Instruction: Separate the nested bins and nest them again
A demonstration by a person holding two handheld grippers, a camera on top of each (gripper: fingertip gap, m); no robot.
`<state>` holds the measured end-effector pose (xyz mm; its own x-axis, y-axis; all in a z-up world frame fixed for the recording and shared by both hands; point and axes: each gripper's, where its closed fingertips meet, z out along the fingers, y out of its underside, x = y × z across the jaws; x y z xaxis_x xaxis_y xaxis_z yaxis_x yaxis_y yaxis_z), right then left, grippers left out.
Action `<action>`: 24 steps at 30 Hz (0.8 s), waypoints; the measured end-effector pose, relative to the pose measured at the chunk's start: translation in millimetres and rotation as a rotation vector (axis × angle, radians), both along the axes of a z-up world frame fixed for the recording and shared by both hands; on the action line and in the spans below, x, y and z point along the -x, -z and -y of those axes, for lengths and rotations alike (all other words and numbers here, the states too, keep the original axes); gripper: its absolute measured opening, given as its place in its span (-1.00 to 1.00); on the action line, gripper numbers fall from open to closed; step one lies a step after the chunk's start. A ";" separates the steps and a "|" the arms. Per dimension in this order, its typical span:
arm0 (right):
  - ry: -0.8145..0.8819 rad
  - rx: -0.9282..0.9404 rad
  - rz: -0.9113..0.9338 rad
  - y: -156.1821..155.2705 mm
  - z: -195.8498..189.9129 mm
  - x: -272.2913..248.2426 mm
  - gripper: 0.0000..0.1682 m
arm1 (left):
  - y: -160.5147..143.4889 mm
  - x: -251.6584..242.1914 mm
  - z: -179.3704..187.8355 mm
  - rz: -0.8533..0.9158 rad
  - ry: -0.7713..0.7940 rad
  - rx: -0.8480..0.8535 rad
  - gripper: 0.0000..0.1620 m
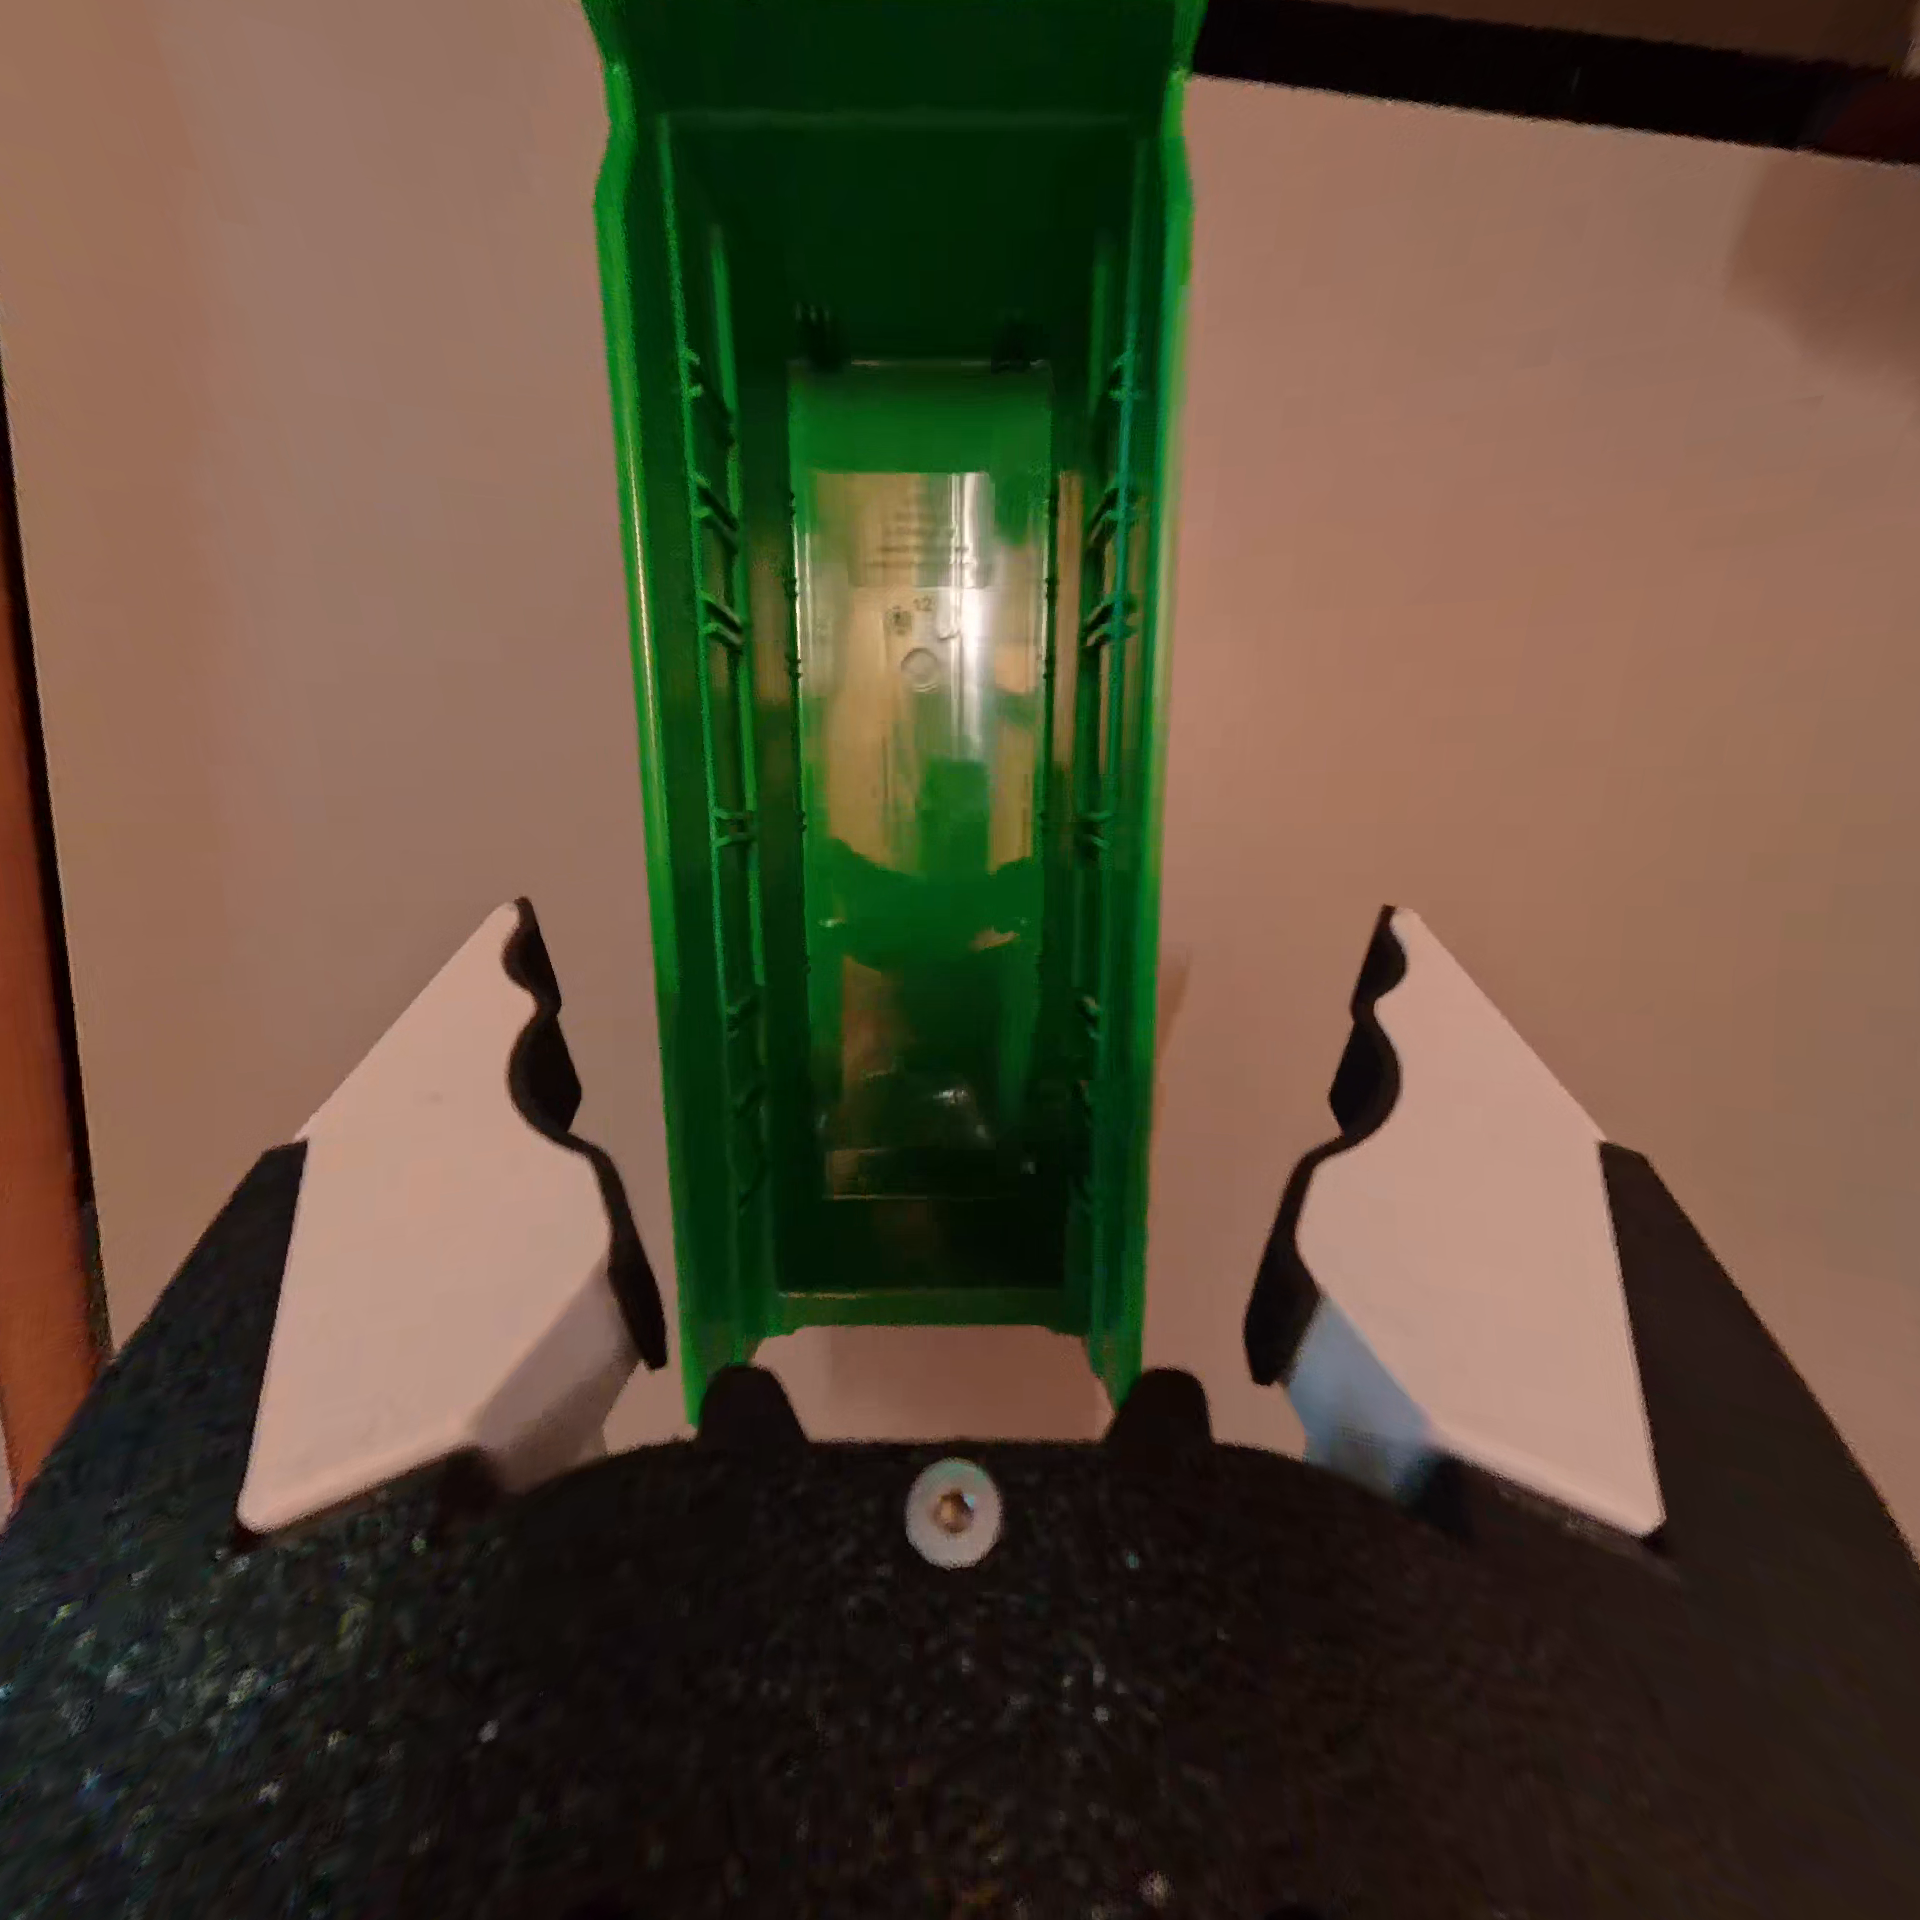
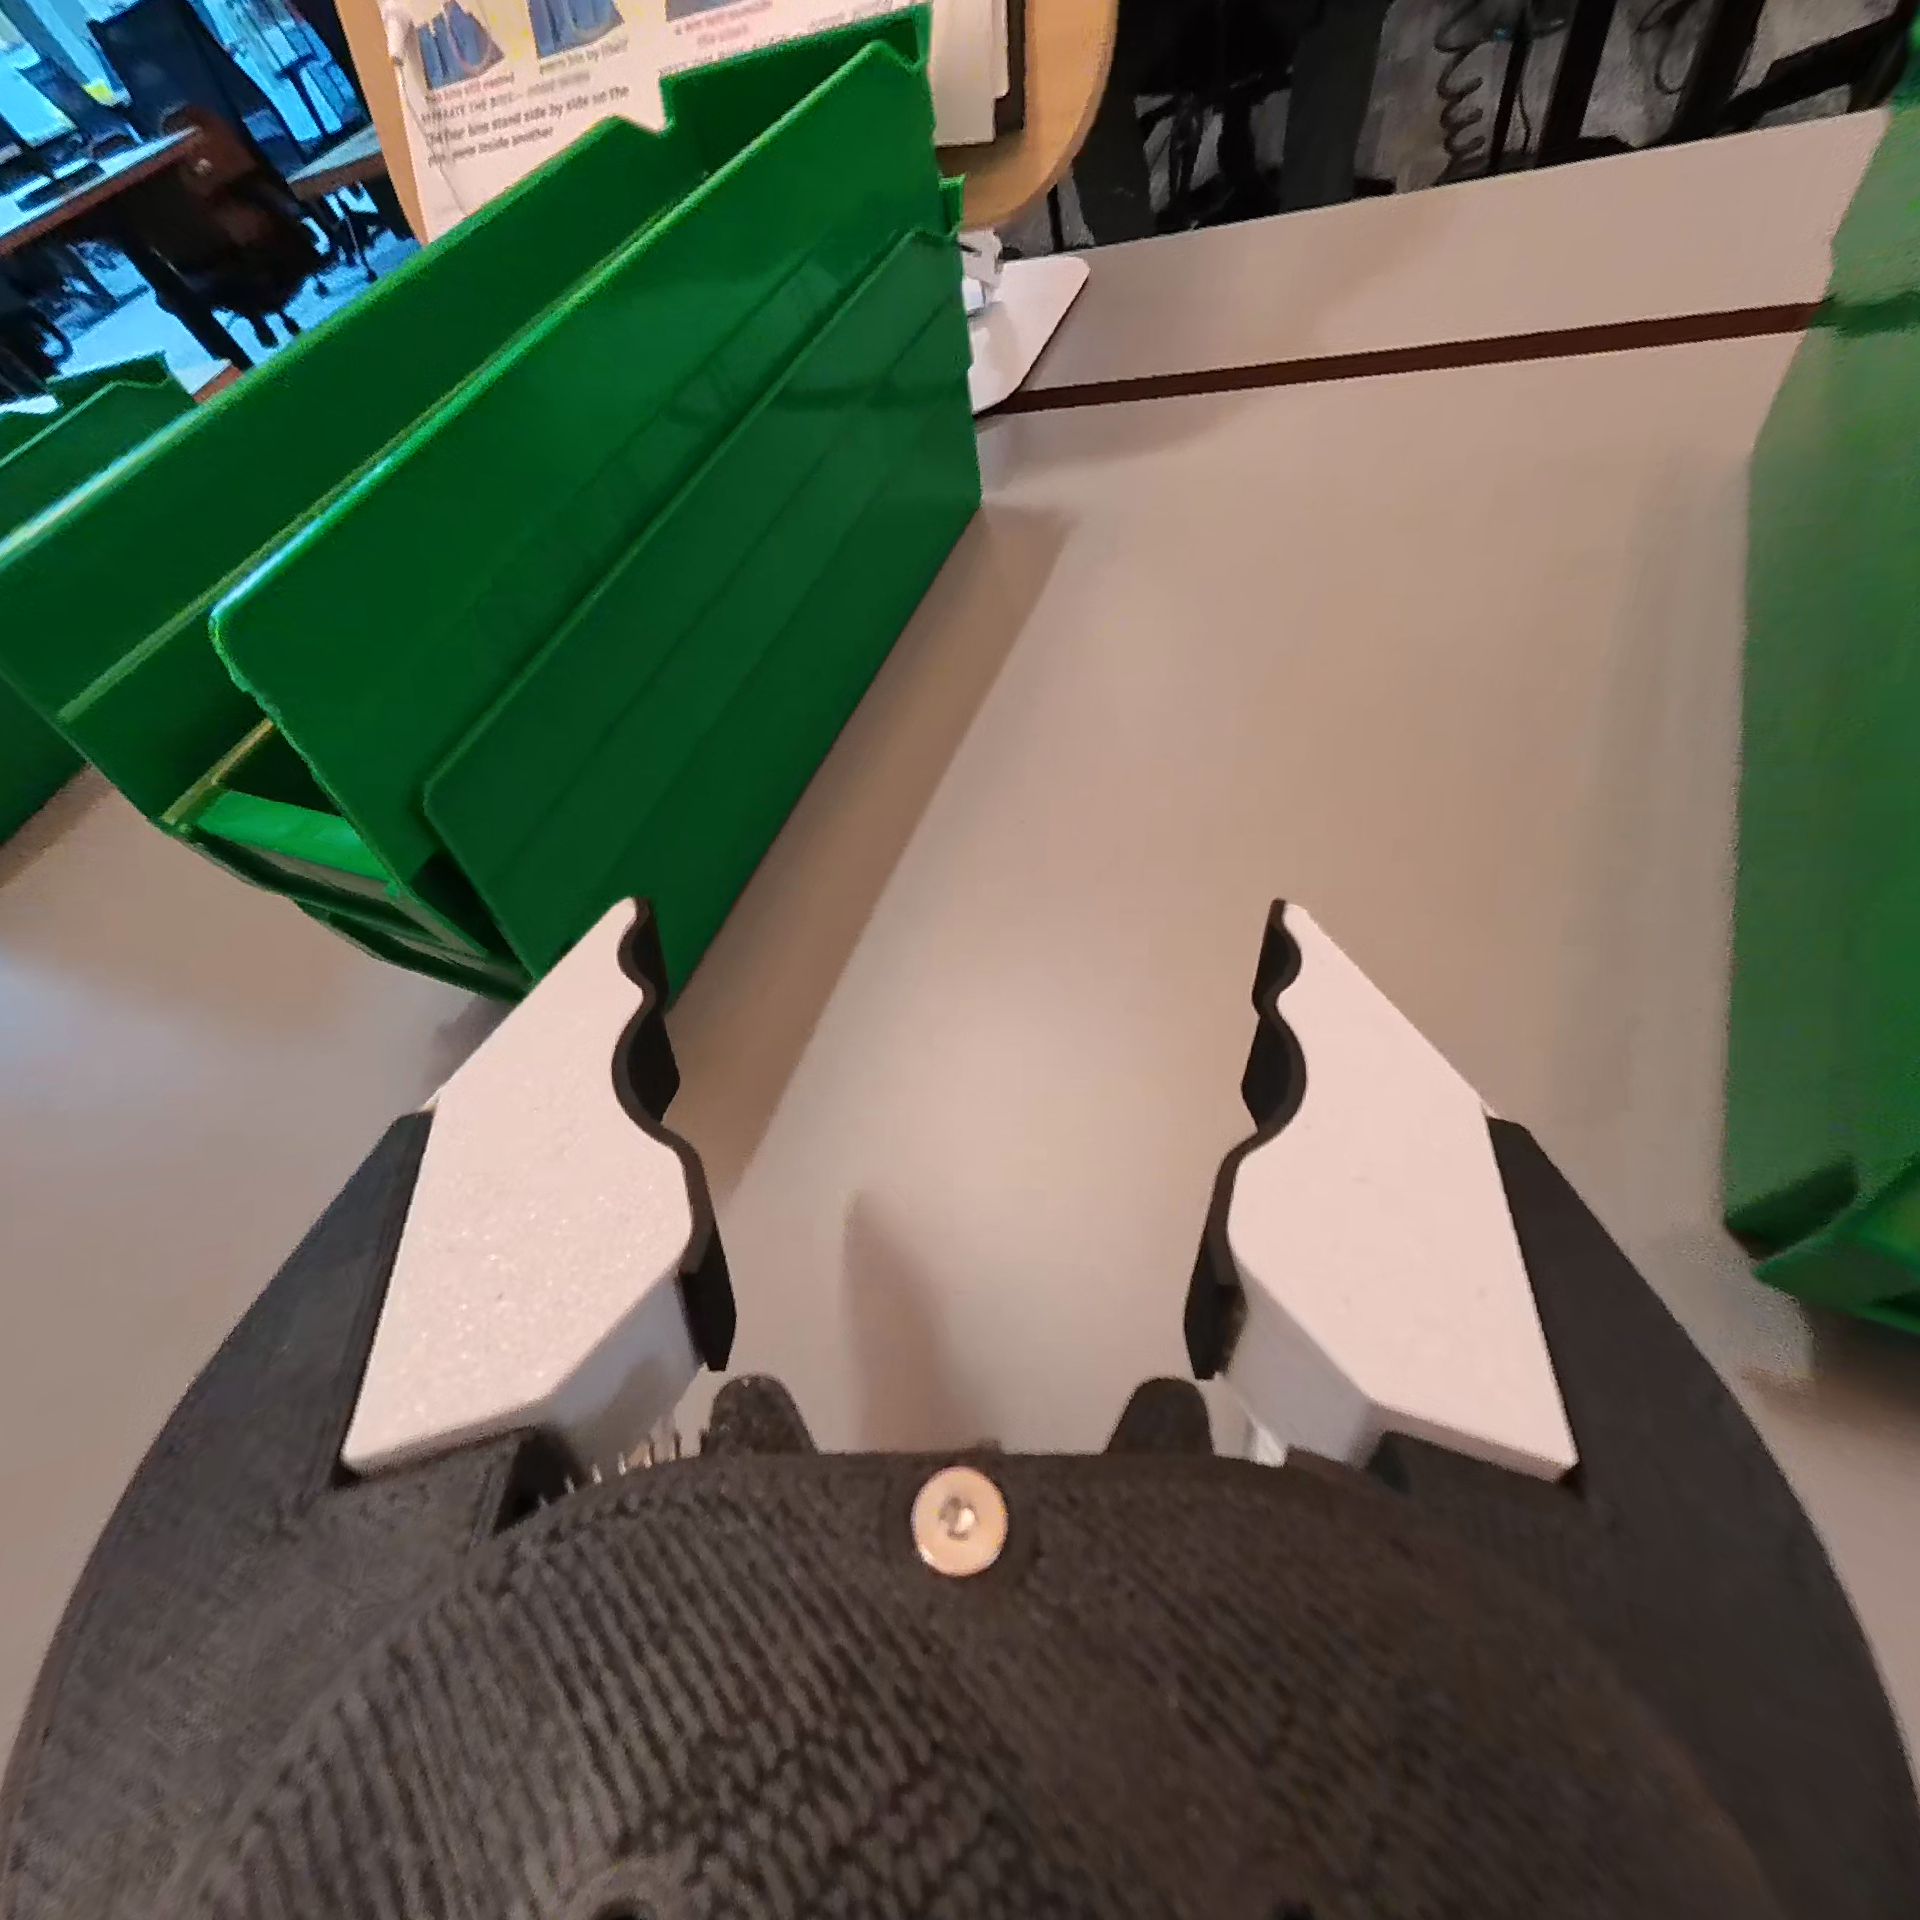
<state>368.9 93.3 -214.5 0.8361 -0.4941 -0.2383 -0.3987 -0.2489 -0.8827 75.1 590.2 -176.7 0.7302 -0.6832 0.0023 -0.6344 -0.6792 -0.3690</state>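
In the left wrist view I look down into a long, narrow green bin [image 1: 717, 727] with a glossy floor. It stands on the beige table [image 1: 312, 520]. My left gripper [image 1: 956, 920] is open; its fingers stand either side of the bin's near end without touching it. In the right wrist view my right gripper [image 2: 956, 914] is open and empty, low over the table [image 2: 1247, 623]. Nested green bins [image 2: 665, 540] stand just left of its left finger. Another green bin [image 2: 1839, 727], blurred, is at the right edge. A further green bin [image 2: 42, 582] shows at the far left.
A sheet with pictures [image 2: 499, 94] leans on a round wooden board at the back, with a white base plate [image 2: 1029, 312] below it. A dark seam [image 2: 1351, 364] crosses the table. Chairs and desks stand beyond. Bare table lies between the bin groups.
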 end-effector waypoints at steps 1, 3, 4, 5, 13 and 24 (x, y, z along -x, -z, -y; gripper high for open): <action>-0.008 0.008 0.002 1.7 -3.1 2.5 0.33 | 5.5 1.0 -3.1 -0.014 -0.002 0.012 0.82; -0.027 0.030 0.014 5.5 -9.8 8.2 0.33 | 16.3 -0.8 -7.8 -0.030 0.003 0.032 0.83; -0.038 0.042 0.021 7.3 -13.1 11.4 0.33 | 21.9 -1.6 -9.3 -0.042 -0.003 0.045 0.83; -0.050 0.052 0.028 8.4 -16.2 14.5 0.33 | 27.3 -2.4 -10.7 -0.057 -0.010 0.057 0.84; -0.070 0.064 0.055 8.1 -22.3 19.5 0.32 | 63.7 3.8 -14.4 -0.226 0.000 0.133 0.83; -0.081 0.056 0.015 16.3 -22.8 17.8 0.32 | 61.5 16.9 -7.0 -0.377 0.136 0.143 0.50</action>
